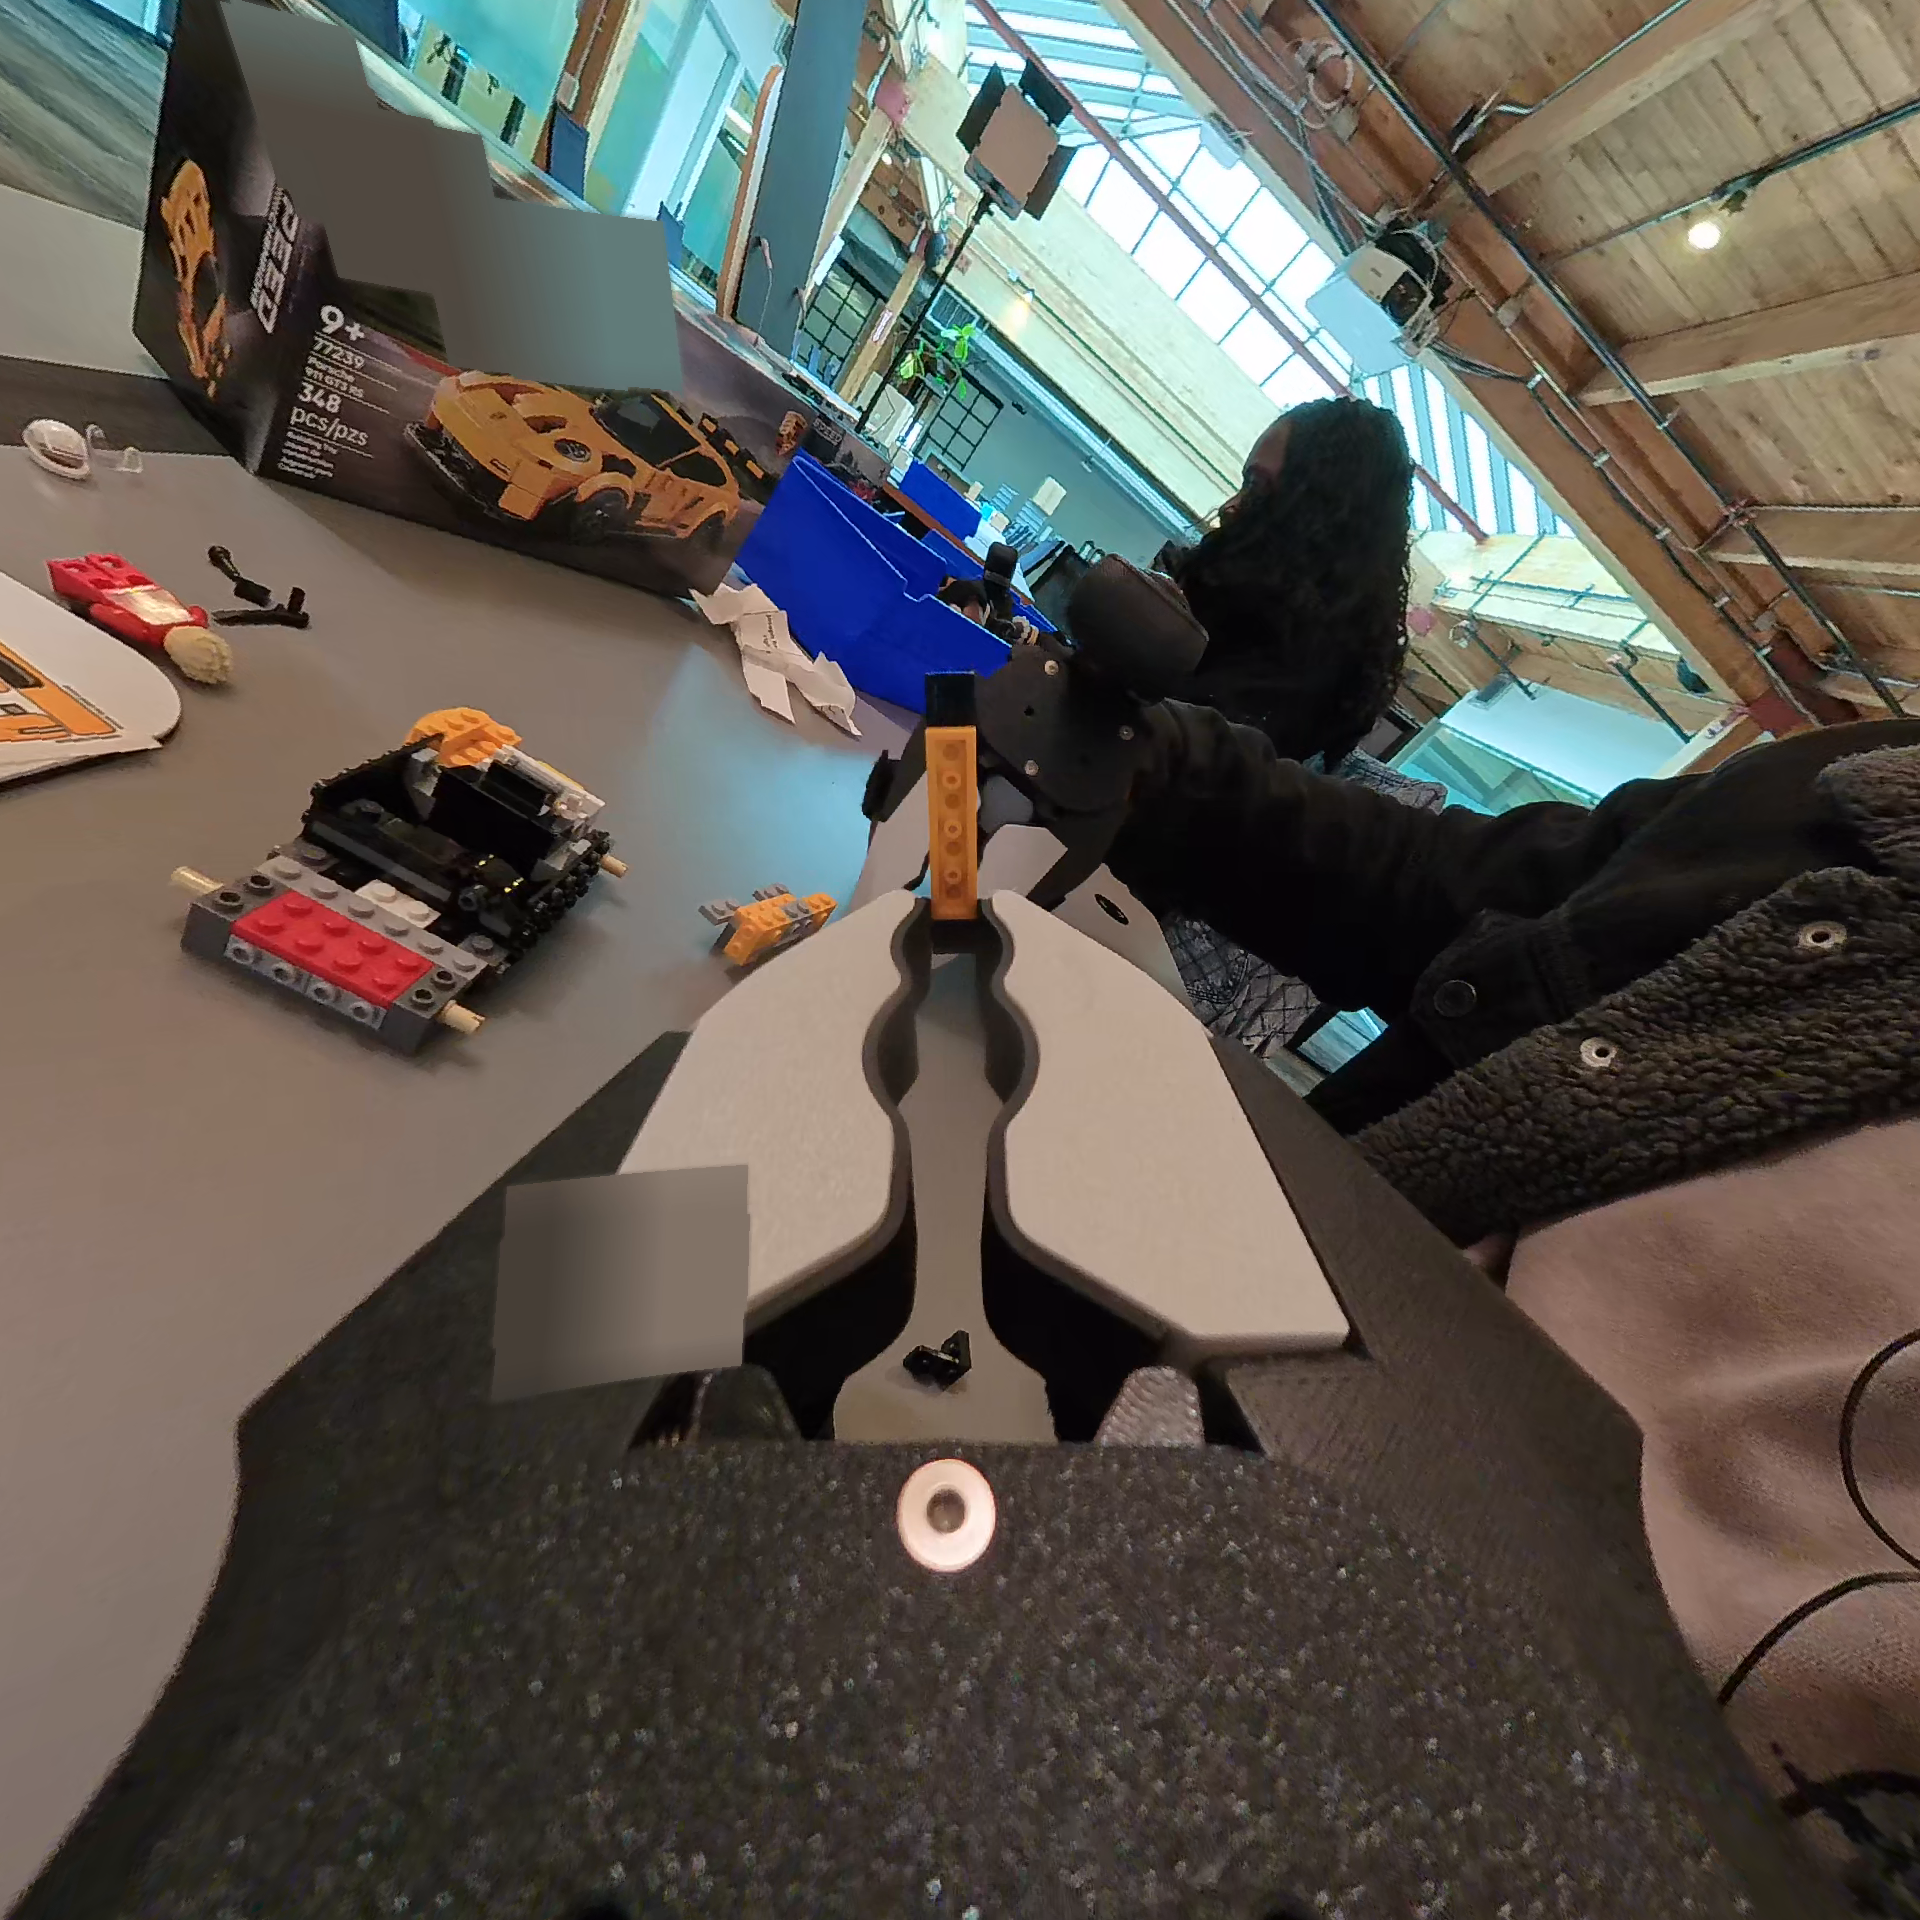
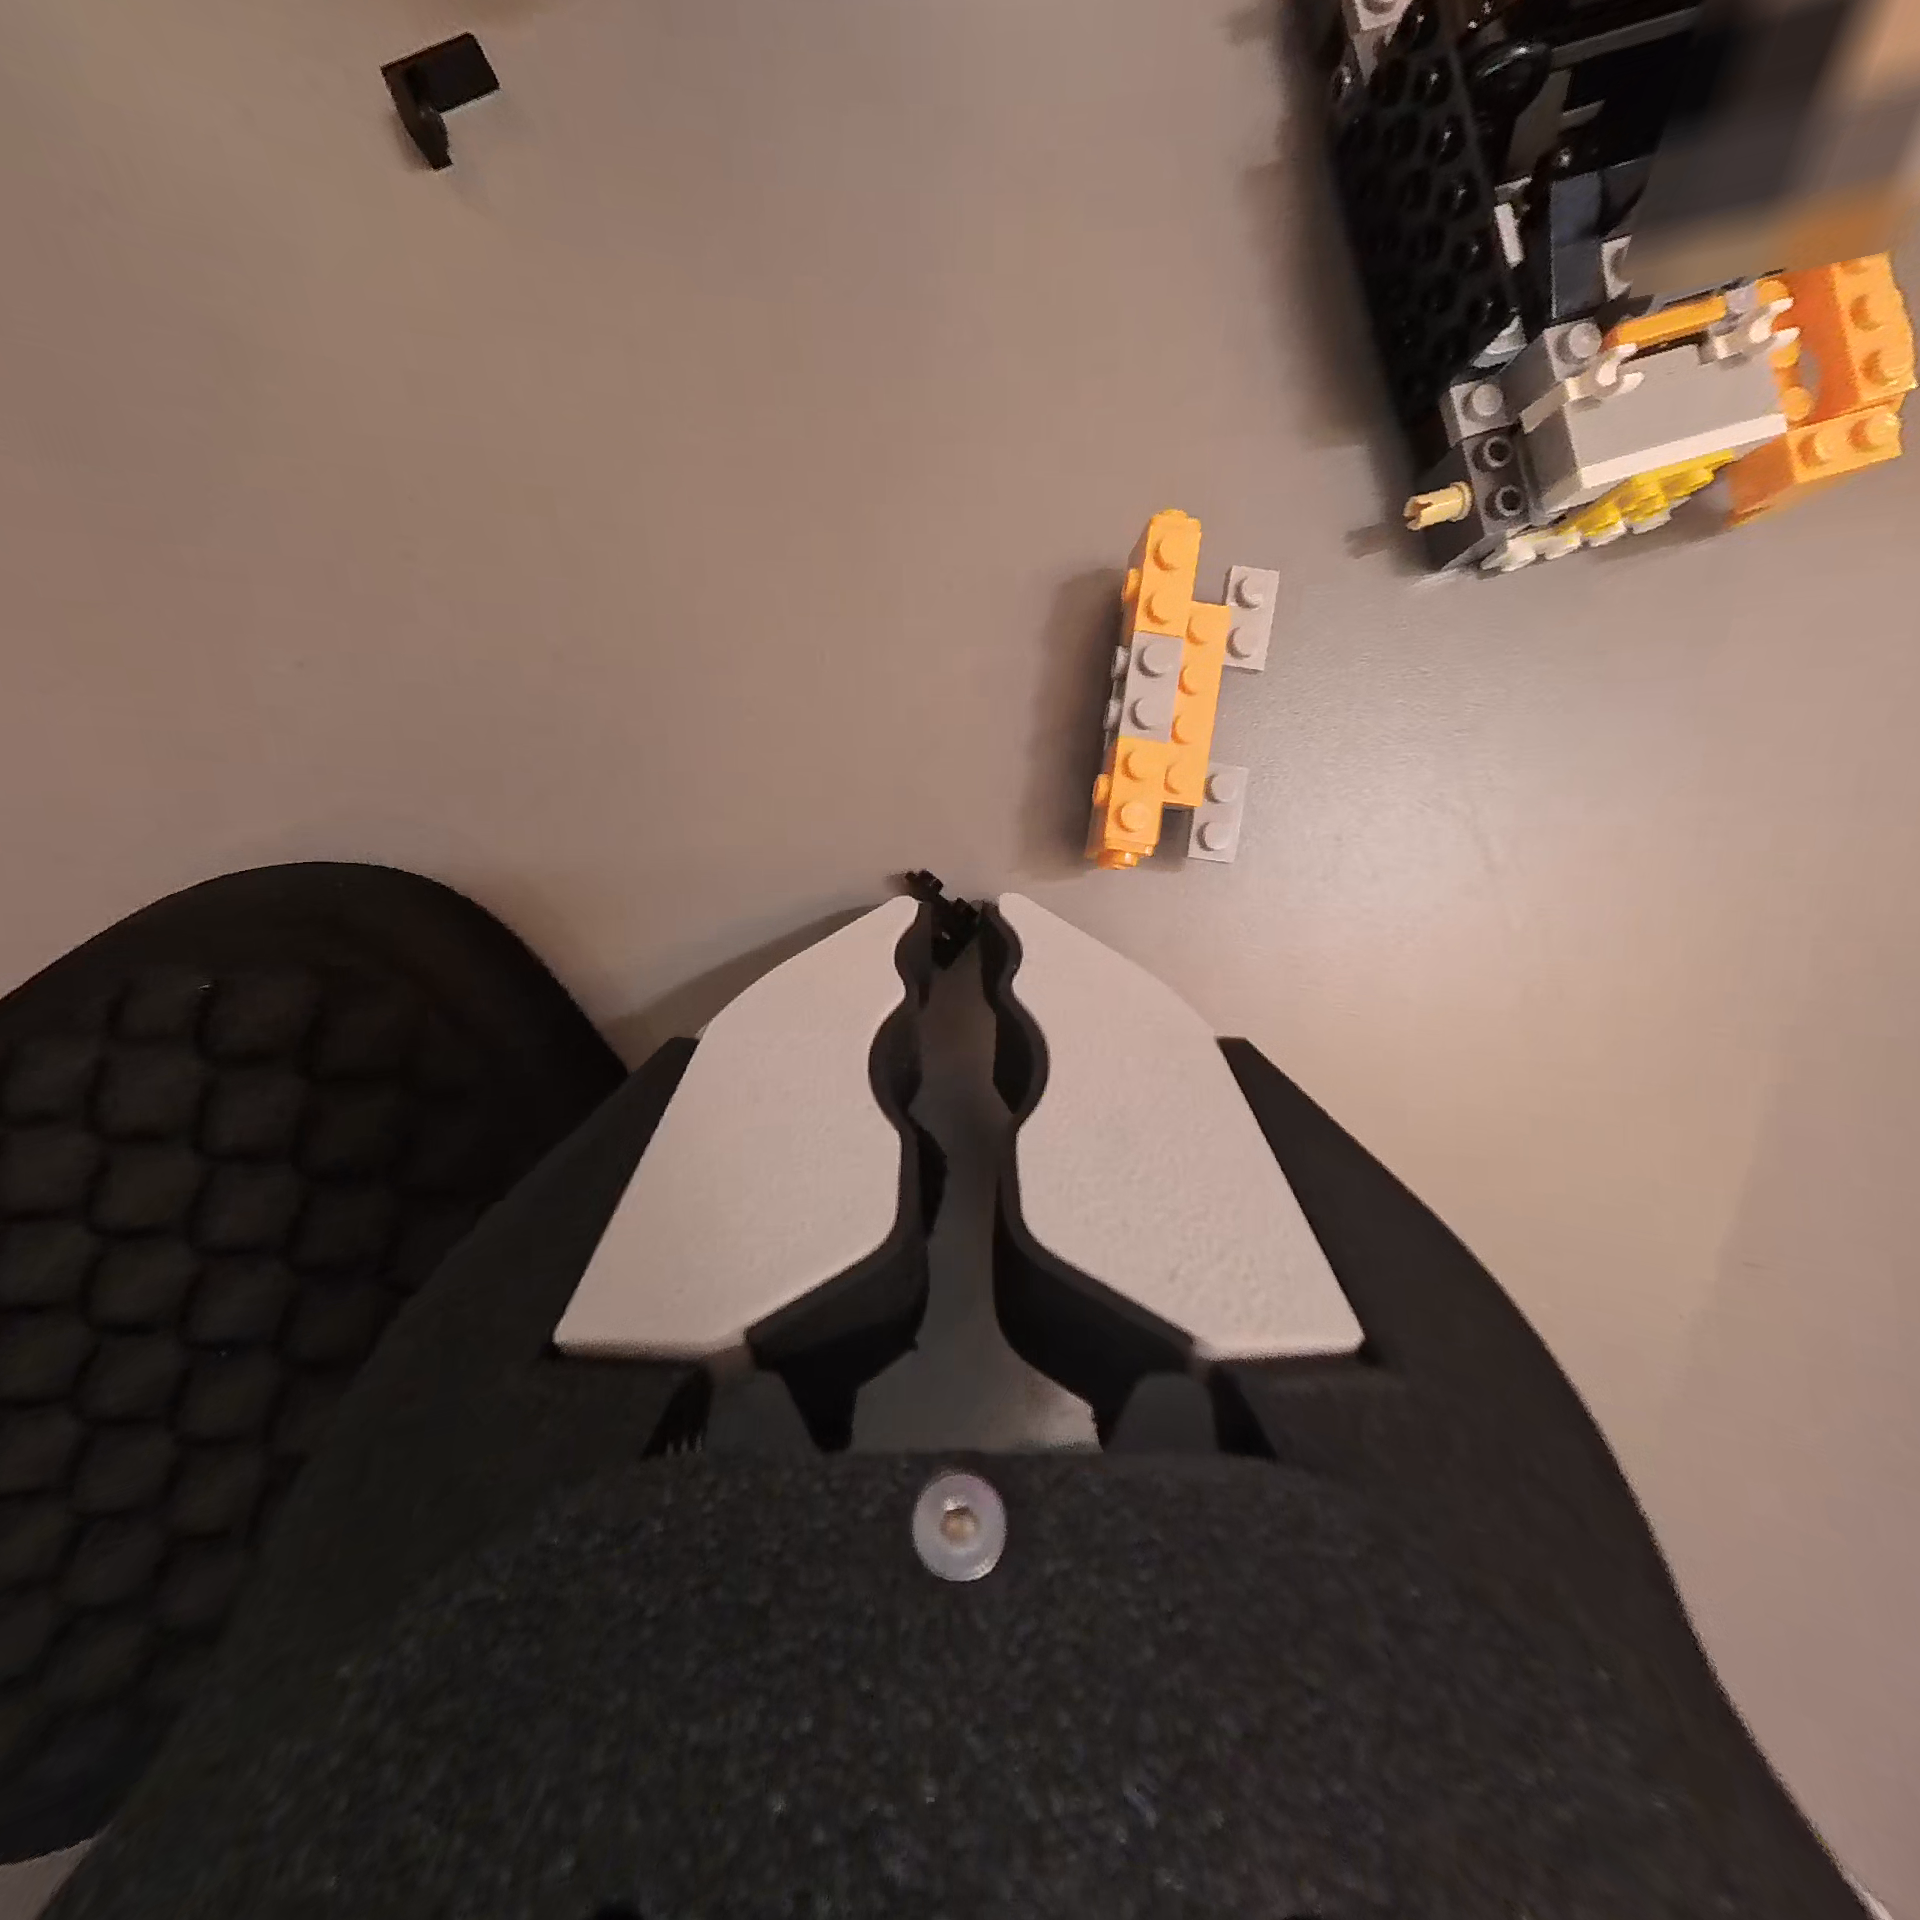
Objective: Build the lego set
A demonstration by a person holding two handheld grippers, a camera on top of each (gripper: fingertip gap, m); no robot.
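Observation:
My left gripper point(image 1: 954, 912) is shut on the lower end of a long orange plate point(image 1: 953, 810), held upright above the table with a black piece on its top end. The right gripper's black body point(image 1: 1049, 727) hangs just behind that plate, pointing down. In the right wrist view my right gripper point(image 2: 951, 916) is shut on a tiny black piece point(image 2: 948, 925) close above the grey table. A small orange and grey sub-assembly point(image 2: 1174, 696) lies just ahead of it and also shows in the left wrist view point(image 1: 774, 920). The partly built car point(image 1: 416, 862) stands to the left, and shows in the right wrist view point(image 2: 1507, 312).
The set's box point(image 1: 416, 343), blue bins point(image 1: 862, 571) and crumpled paper point(image 1: 779, 655) stand at the back. A red tool point(image 1: 125, 603), black pins point(image 1: 260, 597) and a booklet point(image 1: 62, 696) lie far left. A black bracket point(image 2: 442, 94) lies loose. A person sits at right. There is about 20 centimetres between the tips of the two grippers. The black bracket point(image 2: 442, 94) lies around 12 centimetres away from my left fingertips. It is also in sight in the left wrist view point(image 1: 948, 1353).

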